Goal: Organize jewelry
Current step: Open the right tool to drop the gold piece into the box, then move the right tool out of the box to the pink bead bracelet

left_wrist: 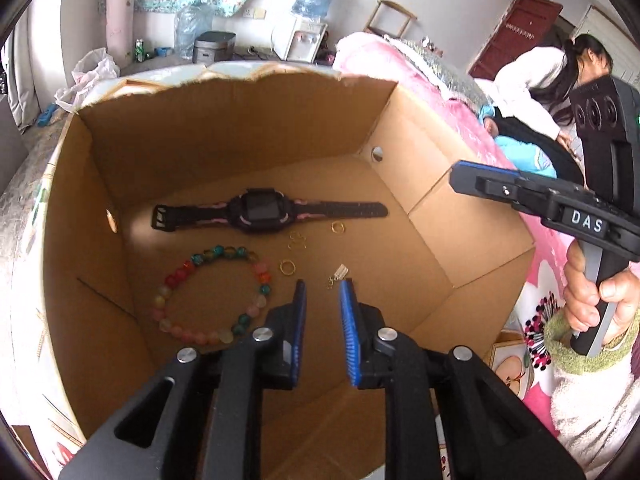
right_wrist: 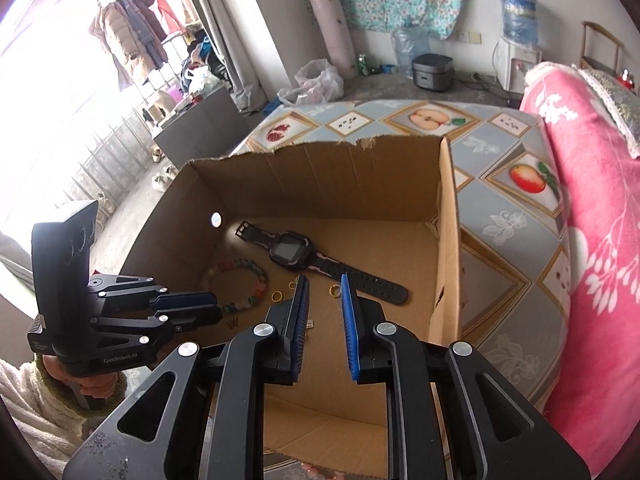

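Working inside the cardboard box (left_wrist: 248,128), you hold both the left gripper (left_wrist: 322,285) and right gripper (right_wrist: 325,280) slightly parted and empty, the left nearer the small clasp piece (left_wrist: 339,274) just beyond its fingertips, right of the bead bracelet (left_wrist: 216,292).

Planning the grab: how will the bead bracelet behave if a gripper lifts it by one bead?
The bead bracelet will probably sag into a drooping loop, being separate beads on a string. The round, glossy beads may slip between the pads. It looks light.
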The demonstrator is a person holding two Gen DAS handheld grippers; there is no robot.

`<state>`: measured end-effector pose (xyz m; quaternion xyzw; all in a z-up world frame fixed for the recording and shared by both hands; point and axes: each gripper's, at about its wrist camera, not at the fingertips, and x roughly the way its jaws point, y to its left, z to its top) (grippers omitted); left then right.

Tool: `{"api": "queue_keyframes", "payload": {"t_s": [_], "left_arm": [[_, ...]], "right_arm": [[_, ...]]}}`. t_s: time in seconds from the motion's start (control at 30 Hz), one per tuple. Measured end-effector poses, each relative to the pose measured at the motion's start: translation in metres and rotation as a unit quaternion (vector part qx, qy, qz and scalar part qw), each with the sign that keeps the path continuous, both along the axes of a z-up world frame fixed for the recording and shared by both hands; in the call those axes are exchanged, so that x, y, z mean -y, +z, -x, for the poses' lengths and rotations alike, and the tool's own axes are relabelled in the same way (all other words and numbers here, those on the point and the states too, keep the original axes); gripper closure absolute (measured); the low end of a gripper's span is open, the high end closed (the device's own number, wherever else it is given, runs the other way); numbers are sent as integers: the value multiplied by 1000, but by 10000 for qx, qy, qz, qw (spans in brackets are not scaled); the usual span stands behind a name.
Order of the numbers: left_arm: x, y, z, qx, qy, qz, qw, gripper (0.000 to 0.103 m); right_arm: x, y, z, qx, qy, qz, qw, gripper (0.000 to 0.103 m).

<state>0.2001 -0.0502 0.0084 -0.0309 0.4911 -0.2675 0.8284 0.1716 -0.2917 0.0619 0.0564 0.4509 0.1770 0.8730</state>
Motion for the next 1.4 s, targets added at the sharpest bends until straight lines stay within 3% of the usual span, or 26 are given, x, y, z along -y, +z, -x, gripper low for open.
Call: {"api": "queue_keyframes", "payload": {"t_s": [0.17, 0.23, 0.4, 0.53, 0.67, 0.77, 0.9, 1.03, 1.27, 1.4], "left_arm": [[-16, 22, 12, 407, 169, 249, 9987, 86], [-27, 35, 24, 687, 257, 376, 9966, 83], [-57, 55, 62, 1286, 413, 541, 9894, 54], [-79, 50, 97, 1437, 388, 398, 9881, 46], [-90, 36, 125, 1256, 290, 231, 9914, 38], [-91, 17, 137, 963, 266, 156, 9949, 34], [-74, -20, 139, 711, 320, -485, 9958, 34], [-53, -47, 139, 722, 299, -1097, 9909, 34], [-47, -63, 142, 823, 342, -1307, 9874, 34], [-49, -62, 141, 936, 361, -1331, 9860, 34]], "right_arm": [[2, 19, 20, 401, -84, -158, 9990, 77], [4, 26, 33, 586, -81, -309, 9978, 68], [3, 36, 80, 984, 107, -569, 9935, 54], [4, 32, 118, 1134, 238, -818, 9899, 49], [5, 13, 147, 924, 234, -1135, 9890, 46], [0, -16, 153, 494, 101, -1166, 9919, 45], [-13, -57, 140, -103, -179, -842, 9962, 45], [-28, -76, 122, -266, -275, -406, 9984, 54], [-53, -100, 95, -380, -353, 462, 9976, 75], [-60, -105, 91, -368, -374, 703, 9961, 88]]}}
